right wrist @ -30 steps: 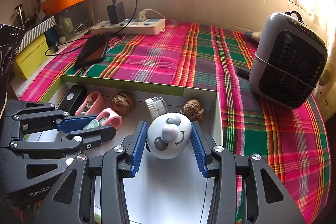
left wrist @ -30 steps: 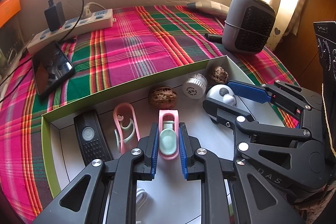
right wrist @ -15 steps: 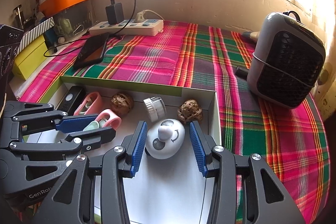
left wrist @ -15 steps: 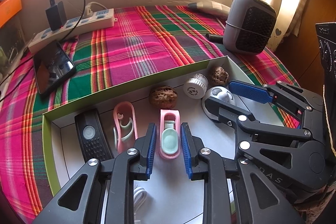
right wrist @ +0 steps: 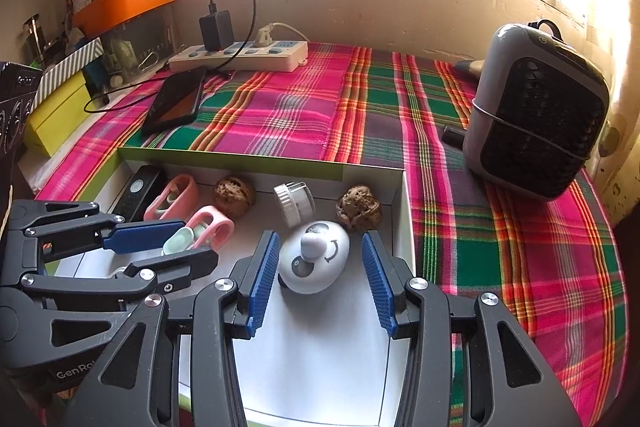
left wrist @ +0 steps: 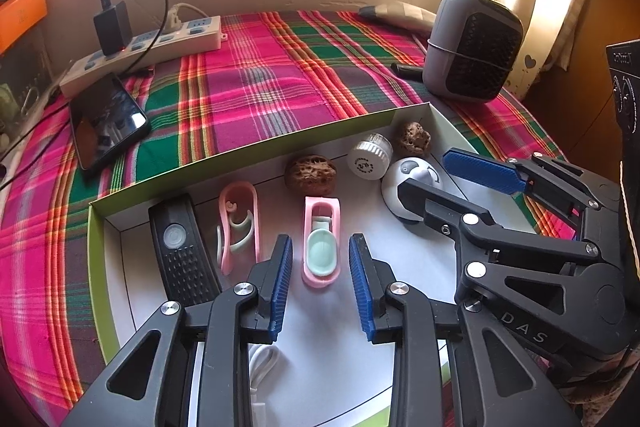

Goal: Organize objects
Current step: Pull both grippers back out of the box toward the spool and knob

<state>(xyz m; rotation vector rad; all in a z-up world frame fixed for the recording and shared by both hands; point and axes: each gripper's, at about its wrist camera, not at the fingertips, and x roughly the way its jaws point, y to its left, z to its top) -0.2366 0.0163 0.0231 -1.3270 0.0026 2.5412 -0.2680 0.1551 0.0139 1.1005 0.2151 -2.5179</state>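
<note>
The left tongs (left wrist: 320, 283) are seen spread, their jaws having just been opening; the pink plastic clip with a mint-green oval insert (left wrist: 321, 243) lies flat between the blue ribbed pads (left wrist: 280, 283) on the white floor of the green-walled shallow box (left wrist: 96, 267), touched by neither. The right tongs (right wrist: 320, 279) are also spread, the jaws having just opened slightly, around a white egg-shaped toy with a painted panda face (right wrist: 314, 257); whether its left pad touches the toy cannot be told, while the right pad is clear of it. Beyond, a second pink clip (left wrist: 239, 223), a black ribbed remote with a round button (left wrist: 180, 247), two wrinkled brown walnuts (left wrist: 311, 174) (left wrist: 413, 140) and a small white ribbed-cap jar (left wrist: 370, 157) lie in a row near the far wall. A white cable (left wrist: 262, 363) under the left tongs is shown only by the left wrist view. Only the right wrist view shows an orange tray (right wrist: 124, 1) and a yellow-green box (right wrist: 56, 115) at far left. Further off on the plaid cloth (right wrist: 280, 107) are a black phone (right wrist: 176, 101), a white power strip (right wrist: 240, 57) and a grey fan heater (right wrist: 536, 111).
</note>
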